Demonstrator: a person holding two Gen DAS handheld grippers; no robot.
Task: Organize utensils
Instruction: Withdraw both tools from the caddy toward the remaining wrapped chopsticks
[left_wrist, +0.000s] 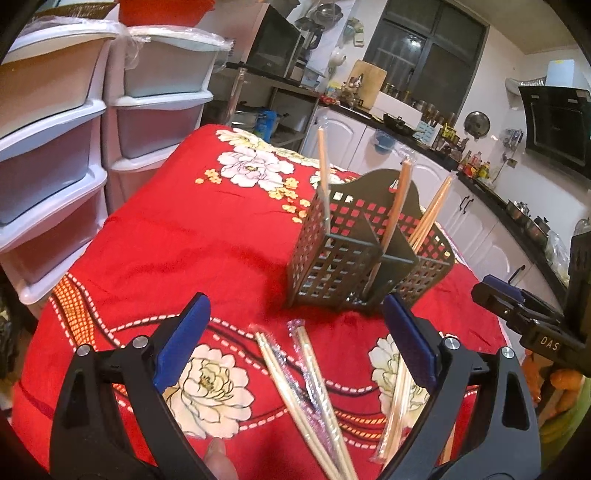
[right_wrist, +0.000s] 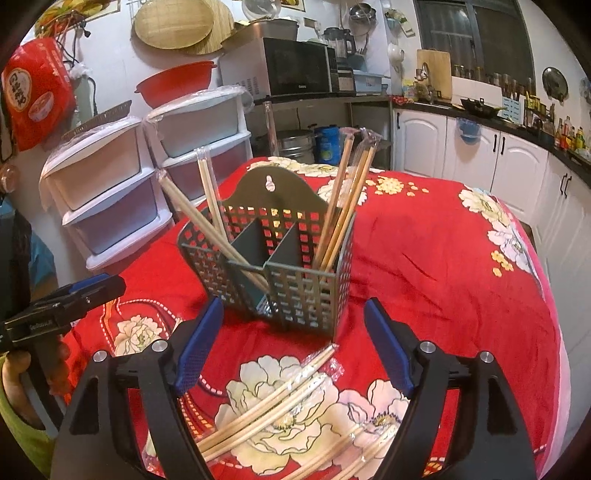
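A grey perforated utensil holder (left_wrist: 369, 254) (right_wrist: 280, 266) stands on the red floral tablecloth (left_wrist: 184, 240) (right_wrist: 424, 277), with several wrapped chopstick pairs (left_wrist: 397, 206) (right_wrist: 343, 206) standing in its compartments. More wrapped chopsticks (left_wrist: 306, 398) (right_wrist: 273, 402) lie loose on the cloth in front of it. My left gripper (left_wrist: 295, 332) is open and empty, above the loose chopsticks. My right gripper (right_wrist: 293, 336) is open and empty, just short of the holder, over other loose chopsticks. The right gripper shows at the right edge of the left view (left_wrist: 517, 314); the left gripper shows at the left edge of the right view (right_wrist: 62, 299).
White plastic drawer units (left_wrist: 55, 147) (right_wrist: 129, 192) stand beside the table on the far left. A kitchen counter with white cabinets (left_wrist: 461, 195) (right_wrist: 498, 147) runs behind the table. A microwave (right_wrist: 288, 66) sits on a shelf at the back.
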